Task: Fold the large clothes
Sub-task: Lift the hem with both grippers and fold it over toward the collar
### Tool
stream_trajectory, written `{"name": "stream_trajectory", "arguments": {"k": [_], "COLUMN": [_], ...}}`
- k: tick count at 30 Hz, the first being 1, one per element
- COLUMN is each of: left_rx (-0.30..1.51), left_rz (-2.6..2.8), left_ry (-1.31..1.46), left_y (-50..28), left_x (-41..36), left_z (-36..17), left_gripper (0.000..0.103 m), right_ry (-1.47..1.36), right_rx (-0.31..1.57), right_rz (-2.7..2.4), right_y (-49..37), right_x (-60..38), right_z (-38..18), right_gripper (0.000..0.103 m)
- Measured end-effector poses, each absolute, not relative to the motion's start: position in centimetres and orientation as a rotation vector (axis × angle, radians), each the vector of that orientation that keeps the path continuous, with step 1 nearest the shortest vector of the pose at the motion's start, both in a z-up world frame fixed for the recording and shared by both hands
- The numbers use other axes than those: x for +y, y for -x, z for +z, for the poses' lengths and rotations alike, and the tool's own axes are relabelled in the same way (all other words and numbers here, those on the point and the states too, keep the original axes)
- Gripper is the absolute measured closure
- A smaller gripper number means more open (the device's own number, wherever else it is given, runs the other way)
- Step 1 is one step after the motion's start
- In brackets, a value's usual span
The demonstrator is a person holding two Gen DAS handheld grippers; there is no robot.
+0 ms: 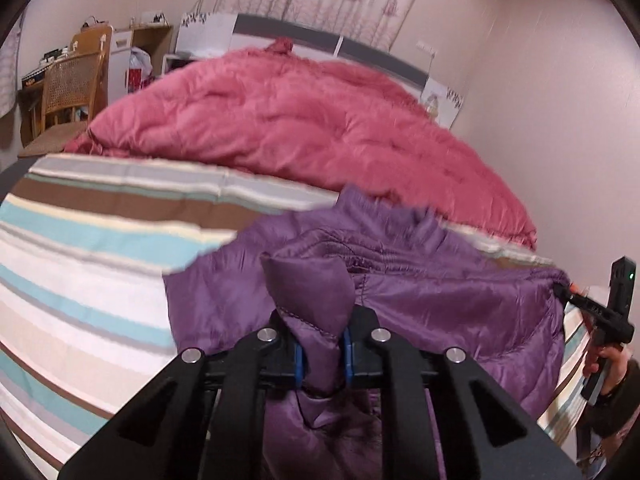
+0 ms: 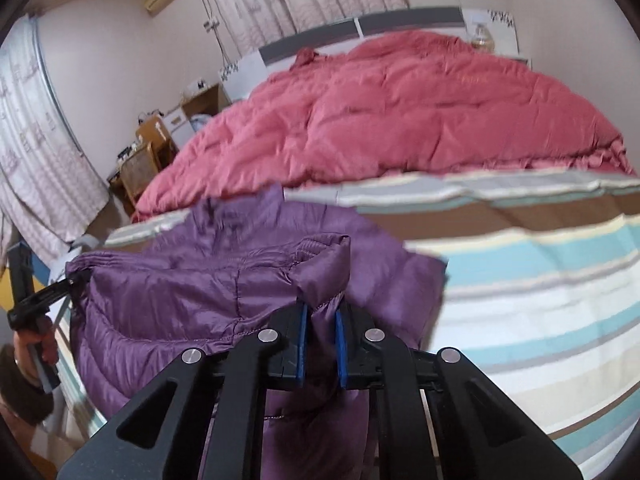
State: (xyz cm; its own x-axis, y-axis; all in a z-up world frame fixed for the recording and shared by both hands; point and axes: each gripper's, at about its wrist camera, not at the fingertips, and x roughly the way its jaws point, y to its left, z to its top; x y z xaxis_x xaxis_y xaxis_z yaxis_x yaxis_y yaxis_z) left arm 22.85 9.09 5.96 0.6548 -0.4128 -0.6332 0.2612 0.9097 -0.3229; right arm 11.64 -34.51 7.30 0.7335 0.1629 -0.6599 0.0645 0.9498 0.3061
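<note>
Purple padded jacket [image 1: 440, 300] lay across the near part of the bed [image 1: 80, 248], on the striped sheet, short of the pink duvet [image 1: 300, 120] heaped toward the headboard. Shell looked thin and shiny, quilted fill; judged light, soft and limp, likely slippery between smooth pads, and prone to sag and billow between two held points. Best hold seemed the stitched hem and seams, where the cloth bunches and gives the pads something to bite.

Left gripper [image 1: 322, 350]: fingers pressed in on a gathered fold of the jacket's edge, cloth squeezed into a narrow neck between the blue pads [image 1: 299, 358]. Right gripper [image 2: 320, 344]: fingers likewise pinching a bunched fold at the seam.

Each gripper showed in the other's view, off at the far end of the jacket's near edge, a hand [image 1: 604, 364] wrapped round the handle. Both pointed forward and downward toward the bed, well apart, the jacket's edge slung between them and partly raised off the sheet.
</note>
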Motion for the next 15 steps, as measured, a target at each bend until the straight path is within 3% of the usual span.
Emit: {"name": "stream_trajectory", "arguments": {"k": [5, 15], "left_rx": [0.755, 0.831], "left_rz": [-0.320, -0.152], "left_ry": [0.224, 0.172], "left_y": [-25.6, -33.8], "left_x": [8.2, 5.1], "left_z": [7.9, 3.7], "left_gripper": [0.090, 0.090], "right_ry": [-0.313, -0.311], "right_rx": [0.730, 0.799], "right_rz": [0.006, -0.112], "right_y": [-15.0, -23.5], "right_x": [-34.4, -34.8], "right_z": [9.2, 4.4], "right_gripper": [0.093, 0.094]}}
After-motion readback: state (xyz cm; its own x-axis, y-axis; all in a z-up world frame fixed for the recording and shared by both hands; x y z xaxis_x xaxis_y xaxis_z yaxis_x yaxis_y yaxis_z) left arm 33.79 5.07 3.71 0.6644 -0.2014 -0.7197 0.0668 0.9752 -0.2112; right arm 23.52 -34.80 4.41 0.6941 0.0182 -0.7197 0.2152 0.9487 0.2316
